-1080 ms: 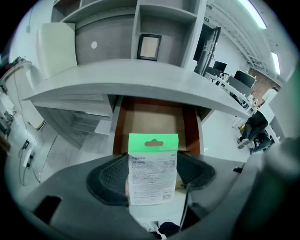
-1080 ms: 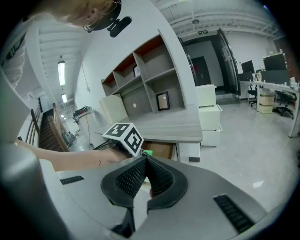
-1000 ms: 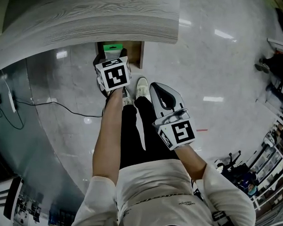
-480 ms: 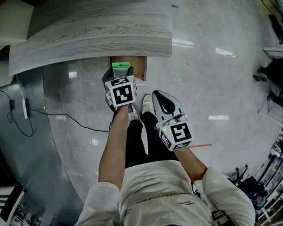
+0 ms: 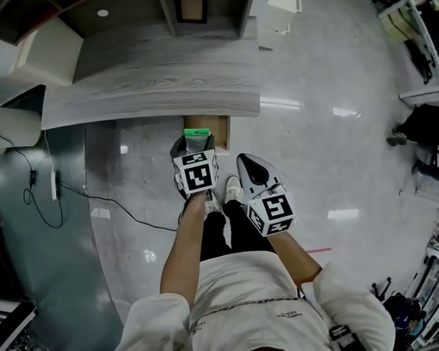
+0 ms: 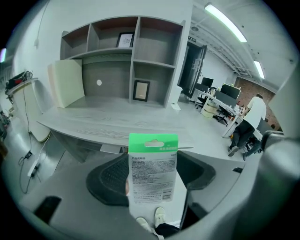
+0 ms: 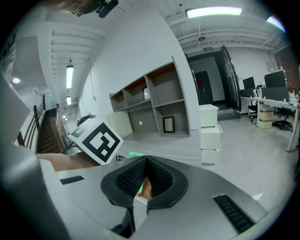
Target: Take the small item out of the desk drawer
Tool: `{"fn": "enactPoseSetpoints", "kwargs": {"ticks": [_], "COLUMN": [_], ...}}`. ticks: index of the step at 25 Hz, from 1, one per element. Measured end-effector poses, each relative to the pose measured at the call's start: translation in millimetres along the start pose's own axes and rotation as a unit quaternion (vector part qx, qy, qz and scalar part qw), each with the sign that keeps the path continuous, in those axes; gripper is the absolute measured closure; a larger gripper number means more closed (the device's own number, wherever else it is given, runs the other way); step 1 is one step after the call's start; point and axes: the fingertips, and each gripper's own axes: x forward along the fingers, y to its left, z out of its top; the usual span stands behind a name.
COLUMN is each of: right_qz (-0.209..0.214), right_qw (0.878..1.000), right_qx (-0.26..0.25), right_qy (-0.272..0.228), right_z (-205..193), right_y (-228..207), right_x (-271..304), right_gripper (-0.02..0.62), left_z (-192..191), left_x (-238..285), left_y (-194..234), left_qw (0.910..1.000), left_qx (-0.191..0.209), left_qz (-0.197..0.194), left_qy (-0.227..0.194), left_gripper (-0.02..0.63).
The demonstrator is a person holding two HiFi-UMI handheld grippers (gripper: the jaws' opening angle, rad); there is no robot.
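Two grippers are held low in front of the person, side by side and apart; the left gripper (image 5: 195, 145) is clamped on a small packet (image 6: 153, 173) with a green hanging tab and a white printed panel; the packet stands upright between the dark ribbed pads, its tab rising past the jaw tips. Beyond those tips lies the grey wood-grain desk (image 6: 103, 123), with an open shelf unit (image 6: 136, 61) further back on it. In the head view the packet's green top shows just ahead of the left gripper, over the open drawer (image 5: 219, 131) that juts out under the desk's edge. The right gripper (image 7: 144, 164) has its jaws pressed together at the tips with nothing between them; the left gripper's marker cube (image 7: 96, 139) shows to its left.
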Motion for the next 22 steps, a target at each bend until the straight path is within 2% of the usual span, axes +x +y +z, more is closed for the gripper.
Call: {"fn": "enactPoseSetpoints", "kwargs": {"ticks": [8, 22], "right_qz": [-0.002, 0.003], "right_qw": [1.000, 0.999], "right_qx": [-0.003, -0.025], "right_qy": [-0.014, -0.043], "right_z": [33.9, 84.5], "right_y": [14.6, 46.2], "right_x": [-20.6, -50.9], "right_gripper": [0.563, 0.565], "left_z": [11.0, 59.5], "left_x": [-53.6, -149.7], "left_y": [-12.8, -22.1], "left_qw": [0.9998, 0.9954], "left_qx": [0.008, 0.033], "left_qz": [-0.006, -0.014], "left_qy": [-0.016, -0.088], "left_gripper": [0.276, 0.276]}}
